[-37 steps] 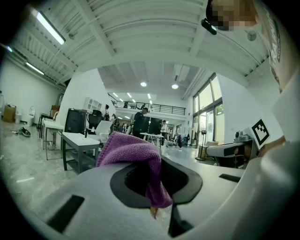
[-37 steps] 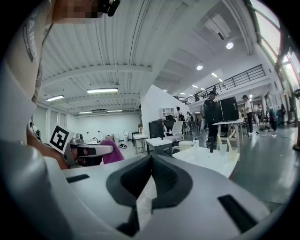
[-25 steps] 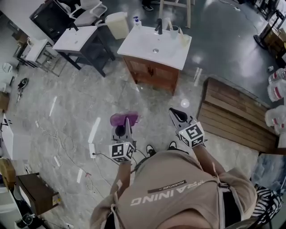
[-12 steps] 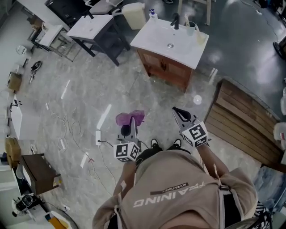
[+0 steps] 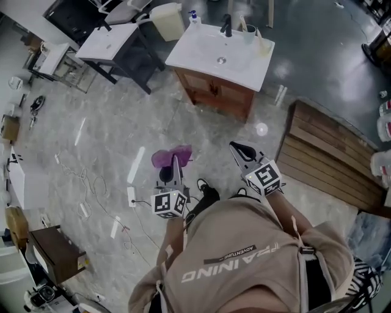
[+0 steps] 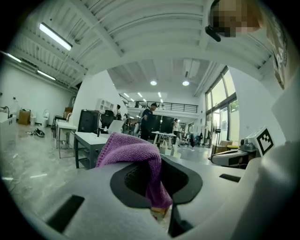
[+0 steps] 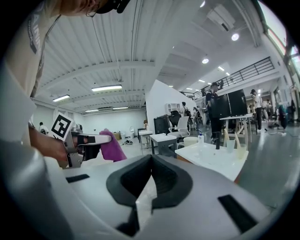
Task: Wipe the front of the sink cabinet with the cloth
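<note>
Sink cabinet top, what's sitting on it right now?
On the white sink top, along its back edge: a pump bottle, a black faucet and a clear cup. Nothing covers the top; what's inside the cabinet below is hidden.

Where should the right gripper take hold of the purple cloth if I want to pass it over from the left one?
Take the loose bunch of the purple cloth that flops out past the tips of the left gripper. Bring the right gripper in from its own side, jaws opened first. That part probably hangs free, while the rest is pinched between the left jaws.
</note>
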